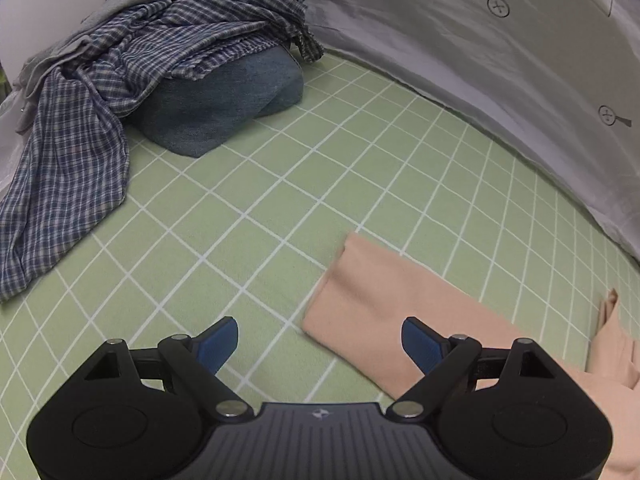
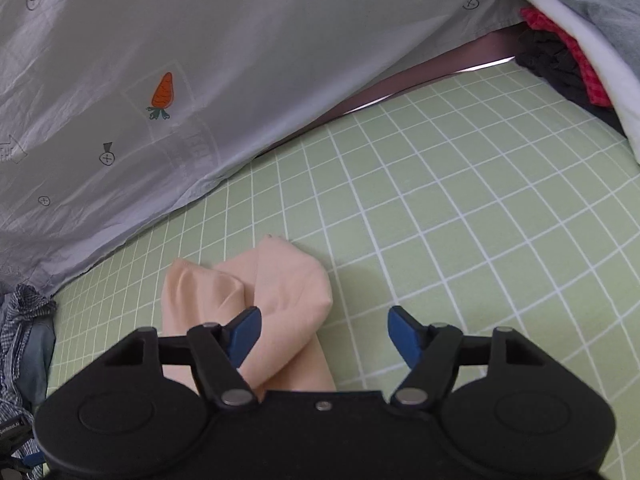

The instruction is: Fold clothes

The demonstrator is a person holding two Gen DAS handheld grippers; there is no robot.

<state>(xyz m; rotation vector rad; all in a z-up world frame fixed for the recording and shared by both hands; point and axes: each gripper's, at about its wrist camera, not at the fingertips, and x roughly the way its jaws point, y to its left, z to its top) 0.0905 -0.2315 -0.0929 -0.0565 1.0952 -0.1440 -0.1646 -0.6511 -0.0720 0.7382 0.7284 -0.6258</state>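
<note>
- The left gripper [image 1: 320,344] hangs above the pale green sheet with a white grid [image 1: 280,184], its blue-padded jaws spread wide with nothing between them.
- A peach-coloured soft fabric garment [image 1: 384,300] lies flat on the sheet just beyond and to the right of that gripper; one blue fingertip [image 1: 420,344] sits over its near edge, though contact cannot be told.
- In the right wrist view the right gripper [image 2: 324,336] is also wide apart and empty, and the peach garment [image 2: 280,292] shows as a bunched, folded-over lump under its left finger.
- Far left in the left view, a blue-and-white checked shirt [image 1: 80,152] drapes over a folded blue denim piece [image 1: 224,104].
- A grey printed bedcover [image 2: 200,80] with an orange carrot motif [image 2: 163,92] rises along the far side of the sheet.
- At the far right of the right view lies a pile of dark, red and white clothes [image 2: 568,56].
</note>
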